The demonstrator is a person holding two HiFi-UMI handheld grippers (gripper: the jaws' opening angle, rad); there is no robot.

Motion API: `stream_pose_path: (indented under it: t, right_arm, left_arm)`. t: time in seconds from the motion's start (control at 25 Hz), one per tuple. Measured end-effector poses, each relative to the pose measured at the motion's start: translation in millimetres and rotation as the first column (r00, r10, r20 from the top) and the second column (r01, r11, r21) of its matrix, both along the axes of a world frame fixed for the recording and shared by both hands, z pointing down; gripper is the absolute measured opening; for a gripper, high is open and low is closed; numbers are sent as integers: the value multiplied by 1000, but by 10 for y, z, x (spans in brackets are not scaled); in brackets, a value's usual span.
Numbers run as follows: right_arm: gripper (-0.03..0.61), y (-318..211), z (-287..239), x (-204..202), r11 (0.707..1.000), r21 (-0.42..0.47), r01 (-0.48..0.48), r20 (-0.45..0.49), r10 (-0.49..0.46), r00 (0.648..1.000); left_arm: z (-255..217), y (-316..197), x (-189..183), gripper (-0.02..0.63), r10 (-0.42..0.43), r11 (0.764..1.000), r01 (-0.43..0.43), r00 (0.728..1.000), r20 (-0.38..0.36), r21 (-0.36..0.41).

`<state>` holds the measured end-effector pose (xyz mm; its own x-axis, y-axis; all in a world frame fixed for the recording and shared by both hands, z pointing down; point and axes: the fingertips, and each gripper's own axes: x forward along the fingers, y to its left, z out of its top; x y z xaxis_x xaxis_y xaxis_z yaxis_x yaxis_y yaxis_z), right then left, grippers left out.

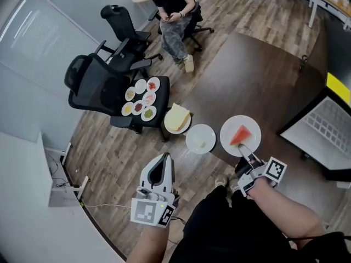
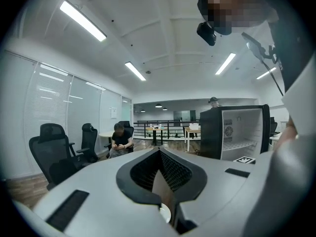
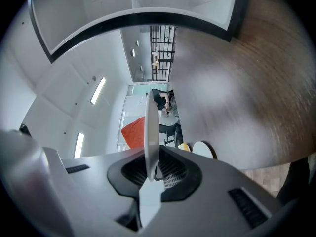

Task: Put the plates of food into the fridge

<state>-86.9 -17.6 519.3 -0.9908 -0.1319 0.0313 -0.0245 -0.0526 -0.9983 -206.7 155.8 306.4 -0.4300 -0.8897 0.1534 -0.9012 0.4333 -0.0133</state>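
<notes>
1. The right gripper point(image 1: 247, 150) is clamped on the near rim of a white plate point(image 1: 240, 136). In the right gripper view point(image 3: 150, 174) the plate point(image 3: 150, 132) shows edge-on, pinched between the two jaws.
2. A red watermelon slice point(image 1: 239, 135) lies on that plate, which is held over the near edge of the dark brown table point(image 1: 252, 75).
3. The left gripper point(image 1: 163, 158) is to the left, over the wooden floor, with its jaws pressed together and nothing in them. The left gripper view point(image 2: 159, 151) shows the same.
4. Two more plates sit at the table's near-left edge. One holds a pale yellow wedge of food point(image 1: 177, 119). The other holds a small pale piece point(image 1: 201, 139) and is just left of the held plate.
5. The fridge point(image 1: 329, 126) is at the right, well apart from the held plate, with its door open and a white interior with a wire shelf.
6. Six small dishes point(image 1: 140, 99) sit on the seat of a black office chair point(image 1: 93, 84) to the far left.
7. A person point(image 1: 175, 15) sits on another chair at the far side.
</notes>
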Motion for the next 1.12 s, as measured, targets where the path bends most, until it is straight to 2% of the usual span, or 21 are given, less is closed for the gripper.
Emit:
stream_pose_path:
  t: [0.28,0.48,0.64,0.76,0.96,1.12]
  right_arm:
    - [32,-309,-205,73,993,50,-108,45,105,993]
    - [32,-543,-411,203,985,56,-161,64,158,985]
    - [31,-546,-542,292,978,79,-192,74,186,980]
    - [31,-550,-591,398,966,71,-248,76,243,967]
    - [32,-640,-648,719,924,70,-376,90,370,925]
    - [32,-631,-793,981,882,89,-463,98,454,885]
  left_arm:
    - [134,-481,-259,5,144,990,-143,989,-18,15]
    - [79,-1047,-285,5,265,964,-264,964,-25,29]
    - [54,-1435,-224,5,383,923,-382,923,-26,38]
    - [34,-1656,-168,5,451,892,-450,892,-28,47]
    - [100,-2049,63,5,579,815,-577,815,-28,58]
    - [33,-2290,243,5,654,754,-652,757,13,76]
